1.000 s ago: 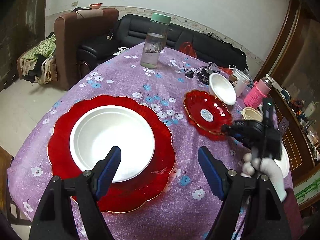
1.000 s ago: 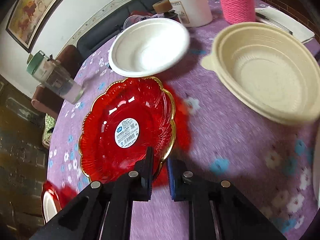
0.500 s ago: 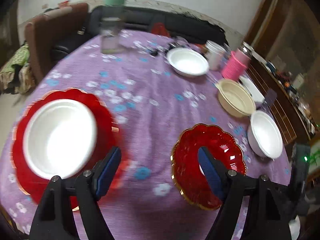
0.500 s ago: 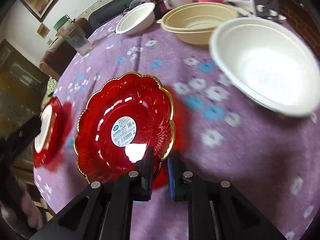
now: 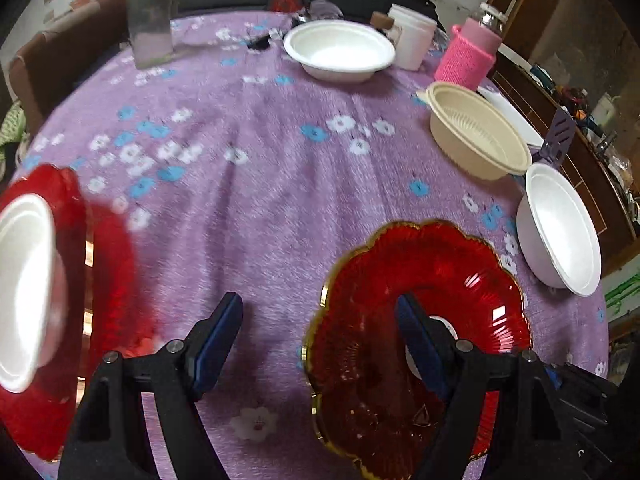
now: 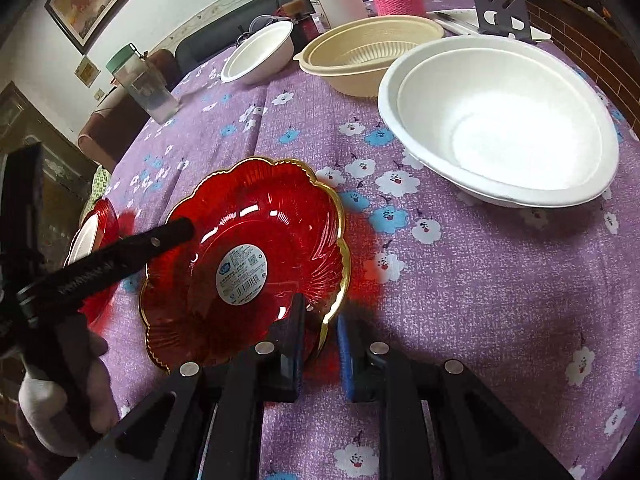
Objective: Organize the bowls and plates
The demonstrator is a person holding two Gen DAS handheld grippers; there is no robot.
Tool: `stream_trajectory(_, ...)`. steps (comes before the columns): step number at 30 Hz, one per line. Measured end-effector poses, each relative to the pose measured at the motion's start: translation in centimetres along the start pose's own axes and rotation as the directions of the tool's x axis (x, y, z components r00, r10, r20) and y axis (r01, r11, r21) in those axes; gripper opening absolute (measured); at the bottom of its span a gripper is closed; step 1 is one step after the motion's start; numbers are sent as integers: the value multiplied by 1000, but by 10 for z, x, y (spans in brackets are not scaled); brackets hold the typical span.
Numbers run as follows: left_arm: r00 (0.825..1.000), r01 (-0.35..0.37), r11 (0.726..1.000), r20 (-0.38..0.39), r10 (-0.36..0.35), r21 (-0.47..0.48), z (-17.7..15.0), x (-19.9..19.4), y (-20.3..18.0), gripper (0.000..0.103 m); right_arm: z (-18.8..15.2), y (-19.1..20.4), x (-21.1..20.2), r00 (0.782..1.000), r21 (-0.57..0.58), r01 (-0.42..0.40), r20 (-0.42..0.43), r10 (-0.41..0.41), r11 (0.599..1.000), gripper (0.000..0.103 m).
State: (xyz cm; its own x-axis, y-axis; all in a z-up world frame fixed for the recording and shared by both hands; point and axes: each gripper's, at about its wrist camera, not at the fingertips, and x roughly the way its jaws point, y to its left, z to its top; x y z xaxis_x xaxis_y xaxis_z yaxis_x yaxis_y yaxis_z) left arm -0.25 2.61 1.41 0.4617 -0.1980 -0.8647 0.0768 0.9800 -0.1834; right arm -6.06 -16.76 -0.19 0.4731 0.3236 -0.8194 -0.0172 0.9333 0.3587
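Small red plate point(image 6: 256, 248): our right gripper point(image 6: 320, 320) clamps its near rim to carry it; our left gripper point(image 5: 320, 336), unclenched, straddles its opposite rim for handover.

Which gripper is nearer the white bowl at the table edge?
Right. The right gripper grips the small red plate beside the white bowl; the left gripper hangs over that plate's far side.

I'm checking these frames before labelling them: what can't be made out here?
- Large red plate and the white bowl on it: left wrist view, motion-blurred, cut by the left edge.
- Sticker text on the small red plate: right wrist view, too small.
- Tall jar: left wrist view, blurred, top cut off.
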Motion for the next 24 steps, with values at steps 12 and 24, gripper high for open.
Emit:
stream_trajectory(12,997,-74,995,15,73,63,-12,-1,-20,30,0,6,1,998,-12,25,51,-25,1000,16)
stream_trajectory(24,992,-74,997,107,74,-5,-16,-55,0,28,-3,32,-29,990,-80,-8,140,19,997,15)
